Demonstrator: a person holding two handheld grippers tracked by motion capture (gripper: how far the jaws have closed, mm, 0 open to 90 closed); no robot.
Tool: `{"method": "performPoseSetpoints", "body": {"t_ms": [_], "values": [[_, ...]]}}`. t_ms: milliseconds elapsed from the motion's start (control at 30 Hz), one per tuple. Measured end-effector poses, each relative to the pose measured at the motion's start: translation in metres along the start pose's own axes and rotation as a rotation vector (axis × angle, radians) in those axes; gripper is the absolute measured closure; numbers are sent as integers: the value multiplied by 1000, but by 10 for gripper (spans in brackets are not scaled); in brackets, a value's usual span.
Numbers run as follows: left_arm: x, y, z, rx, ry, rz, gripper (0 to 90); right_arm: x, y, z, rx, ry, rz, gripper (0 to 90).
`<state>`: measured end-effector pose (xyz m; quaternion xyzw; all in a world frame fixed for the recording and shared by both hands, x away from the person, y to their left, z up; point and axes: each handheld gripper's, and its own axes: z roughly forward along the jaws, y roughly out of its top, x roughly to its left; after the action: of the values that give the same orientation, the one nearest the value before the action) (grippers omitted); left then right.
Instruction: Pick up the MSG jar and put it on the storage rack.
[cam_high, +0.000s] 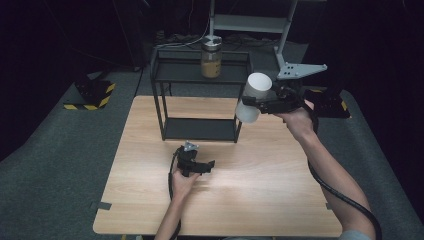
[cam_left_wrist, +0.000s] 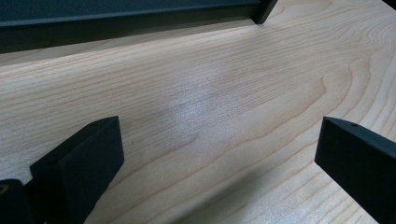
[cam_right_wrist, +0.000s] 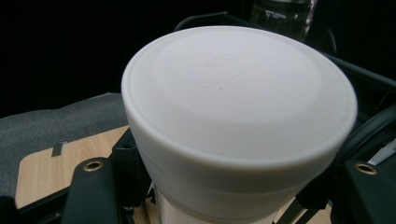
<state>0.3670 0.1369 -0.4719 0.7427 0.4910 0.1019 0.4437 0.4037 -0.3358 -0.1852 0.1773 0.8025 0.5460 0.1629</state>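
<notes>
At the bottom centre of the high view, the person's left gripper (cam_high: 206, 165) rests low on the wooden table (cam_high: 260, 200), its jaws spread wide with bare wood grain between them, as the left gripper view confirms; it grips nothing. Farther up, at centre right of the frame, the right gripper (cam_high: 248, 101) is raised well clear of the tabletop, its jaws pinching a white container (cam_high: 254, 96) around its body, held tilted beside the upper right corner of the black two-tier shelf (cam_high: 200, 72). In the right gripper view the container's closed white top (cam_right_wrist: 238, 88) looms just beyond the jaws. At the far end, near the top centre of the frame, a glass jar (cam_high: 211, 56) with amber contents stands on the shelf's upper tier. Judging by the pose, the pick-up is done and the carry is under way; what appears to remain is bringing the container over the top tier, setting it down near the jar and letting go. The lower tier lies bare.
</notes>
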Motion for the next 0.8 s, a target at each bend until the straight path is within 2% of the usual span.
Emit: {"method": "performPoseSetpoints", "body": {"t_ms": [433,800], "values": [[0,0,0,-2,0,-3,14,-12,23,7,-12,-9,25,353],[0,0,0,-1,0,-1,14,-19,38,21,-17,-45,45,353]]}}
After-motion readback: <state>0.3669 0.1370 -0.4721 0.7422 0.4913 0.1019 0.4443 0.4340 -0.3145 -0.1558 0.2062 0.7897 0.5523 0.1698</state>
